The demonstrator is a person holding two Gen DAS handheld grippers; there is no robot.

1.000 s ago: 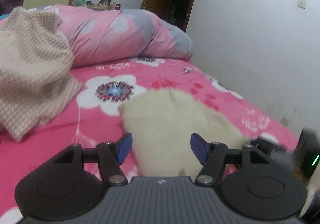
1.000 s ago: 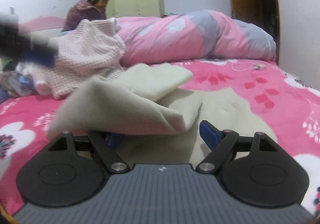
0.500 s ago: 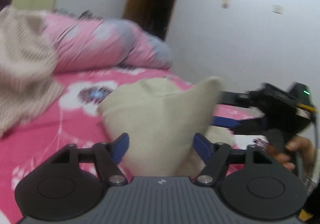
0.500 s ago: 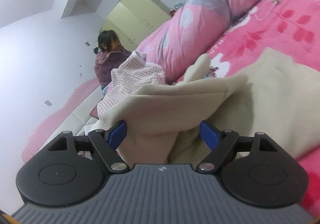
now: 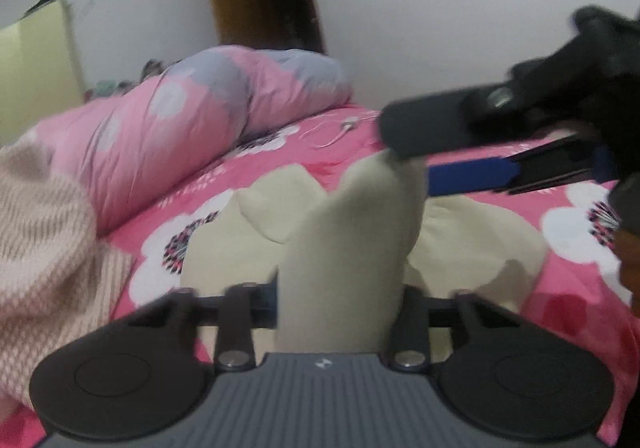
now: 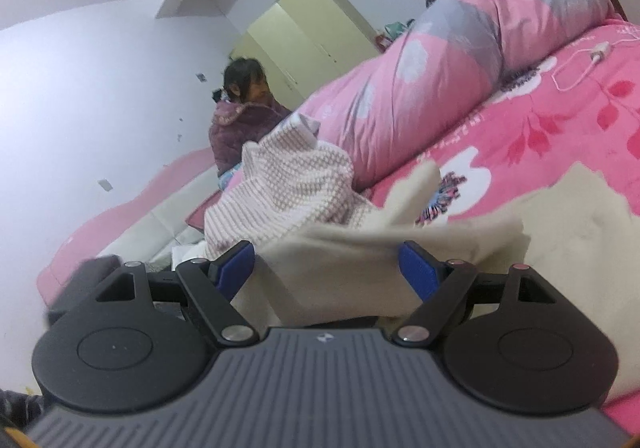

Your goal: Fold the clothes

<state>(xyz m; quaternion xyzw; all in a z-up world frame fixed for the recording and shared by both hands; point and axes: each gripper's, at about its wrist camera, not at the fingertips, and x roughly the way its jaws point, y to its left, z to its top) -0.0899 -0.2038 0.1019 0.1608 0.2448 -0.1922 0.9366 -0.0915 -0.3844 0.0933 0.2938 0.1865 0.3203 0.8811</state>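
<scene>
Knit (image 5: pixel 44 232): pink-white, left edge of the left view, on the bed (image 5: pixel 500 152)
Left gripper (image 5: pixel 338 296): lower centre, jaws have just been closing, pinching a raised fold of the cream cloth (image 5: pixel 352 232)
Cloth: centre, its rest lying on the bed
Right gripper (image 6: pixel 328 272): jaws wide, cloth draped between them, grip unclear

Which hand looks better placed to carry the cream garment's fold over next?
Left, probably. The left tongs have just been closing and pinch a raised fold of the cream garment; the right tongs stand wide, cloth lying loosely between them.
</scene>
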